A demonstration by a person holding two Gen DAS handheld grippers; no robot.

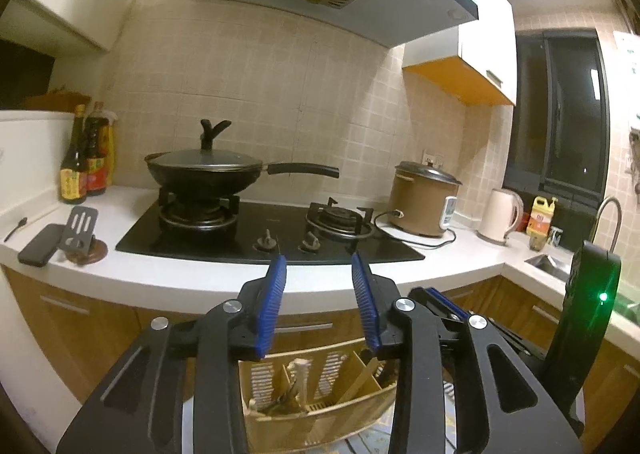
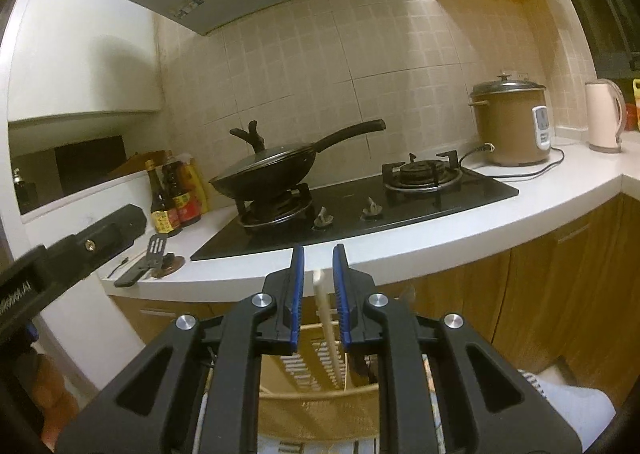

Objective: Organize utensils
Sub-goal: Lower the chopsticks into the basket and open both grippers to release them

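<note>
My left gripper (image 1: 319, 262) hangs released, jaws wide, nothing between them; at 6 o'clock below it sits the wicker caddy (image 1: 320, 414), cutlery standing in its compartments. Over to my right gripper (image 2: 318, 254): jaws narrowed around a pale utensil handle (image 2: 323, 306) rising from the caddy; contact, I can't tell. It looks light, stiff, smooth, probably slippery, so I'd pinch mid-handle, squarely
</note>
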